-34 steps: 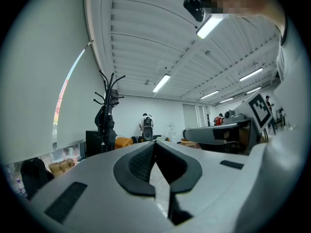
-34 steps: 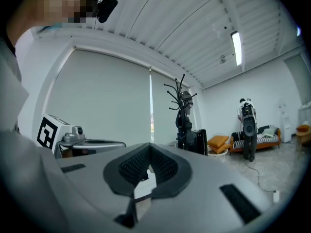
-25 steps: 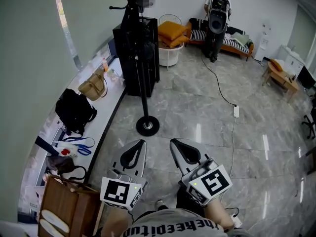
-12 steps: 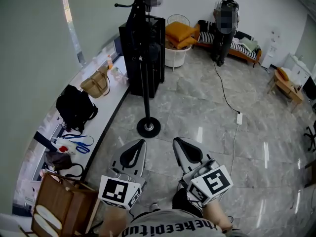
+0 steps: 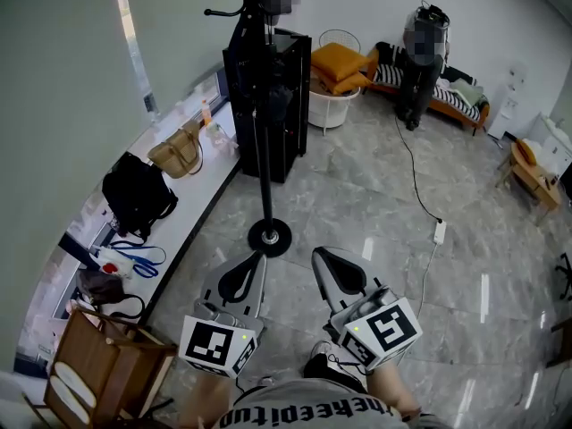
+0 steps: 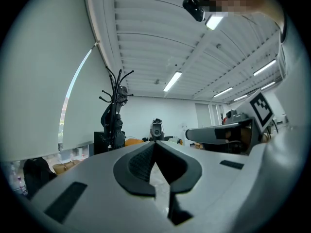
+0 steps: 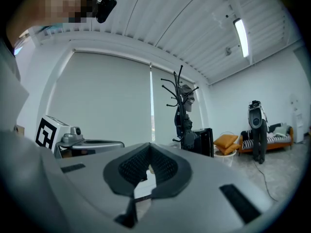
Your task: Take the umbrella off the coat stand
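Both grippers are up front, level and empty: the left gripper has its fingers pressed together with nothing between them, and so does the right gripper.

The coat stand rises dead ahead, its round base on the floor just beyond the left gripper's tip. The umbrella hangs as a dark bundle partway up the pole, long axis upright along it. It is well apart from both sets of fingers, ahead and higher. In the head view it melts into the black cabinet behind.

The left gripper looks slightly nearer, so the reach is forward and up.

Beyond, a white basket holds orange cushions. A wooden crate sits near left, with pale contents I can't identify.
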`<action>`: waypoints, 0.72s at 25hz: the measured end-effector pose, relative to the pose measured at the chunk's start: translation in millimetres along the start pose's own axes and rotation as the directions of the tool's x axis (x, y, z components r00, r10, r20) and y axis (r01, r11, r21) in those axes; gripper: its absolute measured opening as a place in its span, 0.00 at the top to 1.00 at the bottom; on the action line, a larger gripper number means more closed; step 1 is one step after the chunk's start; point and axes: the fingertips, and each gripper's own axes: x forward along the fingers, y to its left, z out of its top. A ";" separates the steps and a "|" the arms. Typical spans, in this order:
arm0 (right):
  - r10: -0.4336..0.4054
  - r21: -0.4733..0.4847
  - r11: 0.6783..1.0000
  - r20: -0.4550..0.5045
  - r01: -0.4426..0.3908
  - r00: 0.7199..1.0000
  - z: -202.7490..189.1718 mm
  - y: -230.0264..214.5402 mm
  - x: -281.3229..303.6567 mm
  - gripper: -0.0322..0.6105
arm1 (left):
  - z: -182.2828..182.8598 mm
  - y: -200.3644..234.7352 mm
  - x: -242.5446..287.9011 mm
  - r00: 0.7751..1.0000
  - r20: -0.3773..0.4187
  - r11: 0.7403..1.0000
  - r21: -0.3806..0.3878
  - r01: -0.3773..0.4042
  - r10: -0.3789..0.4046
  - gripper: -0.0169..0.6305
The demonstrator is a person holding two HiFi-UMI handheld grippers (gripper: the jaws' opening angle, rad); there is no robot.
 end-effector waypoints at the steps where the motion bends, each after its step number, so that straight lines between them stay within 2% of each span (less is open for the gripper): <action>1: 0.005 0.001 1.000 -0.001 -0.005 1.000 -0.1 -6.1 1.6 0.93 | -0.4 -0.7 5.8 1.000 -0.001 1.000 -0.002 -0.005 0.005 0.95; 18: 0.119 0.020 0.993 -0.017 -0.119 0.993 -7.4 -95.6 13.0 0.93 | -9.8 -25.8 94.2 0.996 -0.028 0.997 -0.013 -0.079 0.079 0.95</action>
